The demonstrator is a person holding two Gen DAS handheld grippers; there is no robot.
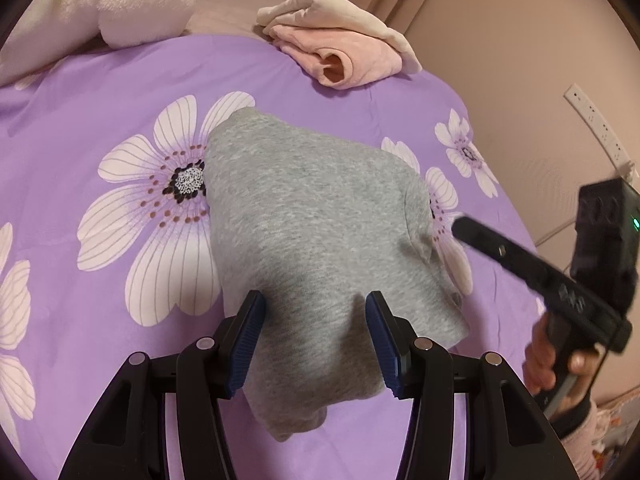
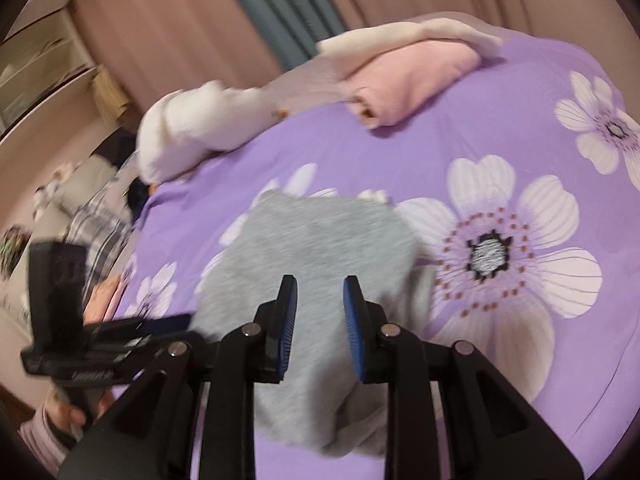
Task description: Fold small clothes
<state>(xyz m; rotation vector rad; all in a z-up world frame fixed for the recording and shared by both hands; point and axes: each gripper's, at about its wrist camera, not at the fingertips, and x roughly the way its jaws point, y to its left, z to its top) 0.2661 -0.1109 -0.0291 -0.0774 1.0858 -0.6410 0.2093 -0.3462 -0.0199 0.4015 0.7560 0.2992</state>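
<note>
**Grey garment lies folded on the purple bedspread, both grippers over its near end**

The grey garment [image 1: 312, 216] lies folded into a compact, roughly rectangular bundle in the middle of a purple bedspread [image 1: 100, 80] printed with large white flowers. In the left wrist view it runs from about 11 o'clock down to 6 o'clock, its far corner overlapping the dark centre of one flower. Its near end passes between the blue pads of the left gripper [image 1: 316, 336]. Those fingers stand about half open, one on each side of the cloth; whether the pads press on the fabric cannot be told from this view.

The right gripper [image 2: 320, 320] hovers above the same garment's near end in its own blurred view. Its fingers are narrowly parted and nothing is pinched between them; the grey cloth shows below the gap. In the left wrist view this gripper appears at 3 o'clock, just beside the garment's right edge, carried by a hand [image 1: 560, 364] with a pink sleeve at 4 o'clock.

At 12 o'clock, well apart from the grey piece, a folded pink garment [image 1: 352, 56] rests near the bedspread's far edge with a cream one [image 1: 320, 6] over it. A white plush blanket [image 1: 100, 4] sits at 11 o'clock. Beige curtains [image 2: 168, 32] hang behind the bed.
</note>
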